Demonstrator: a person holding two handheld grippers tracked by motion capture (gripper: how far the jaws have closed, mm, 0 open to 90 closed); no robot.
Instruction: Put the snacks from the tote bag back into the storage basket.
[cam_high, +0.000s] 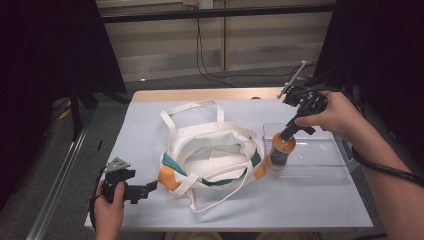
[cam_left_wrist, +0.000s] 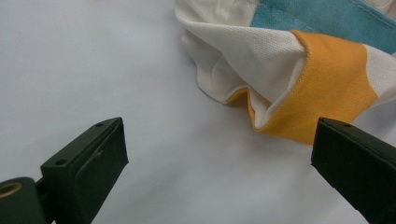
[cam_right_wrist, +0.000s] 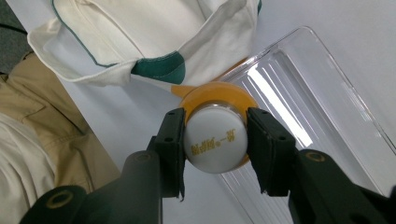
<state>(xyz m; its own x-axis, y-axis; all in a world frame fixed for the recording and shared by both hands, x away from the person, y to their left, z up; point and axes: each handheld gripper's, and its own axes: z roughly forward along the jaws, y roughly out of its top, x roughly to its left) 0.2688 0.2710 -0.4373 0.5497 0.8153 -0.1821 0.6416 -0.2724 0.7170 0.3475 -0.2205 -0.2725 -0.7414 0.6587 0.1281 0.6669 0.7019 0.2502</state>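
Note:
A cream tote bag (cam_high: 212, 152) with teal and orange patches lies open in the middle of the table. Its orange corner (cam_left_wrist: 322, 88) shows close up in the left gripper view. My left gripper (cam_high: 150, 187) is open, low at the bag's near left corner, with nothing between its jaws. An orange drink bottle (cam_high: 280, 152) with a white cap (cam_right_wrist: 215, 138) stands upright at the bag's right side, by the left end of a clear tray (cam_high: 320, 150). My right gripper (cam_high: 291, 129) comes down from above and is shut on the bottle's cap.
The clear plastic tray (cam_right_wrist: 317, 88) lies on the right part of the white table (cam_high: 145, 130). The bag's long handles (cam_high: 192, 107) spread toward the far edge and toward the near edge. Cables hang by the back wall.

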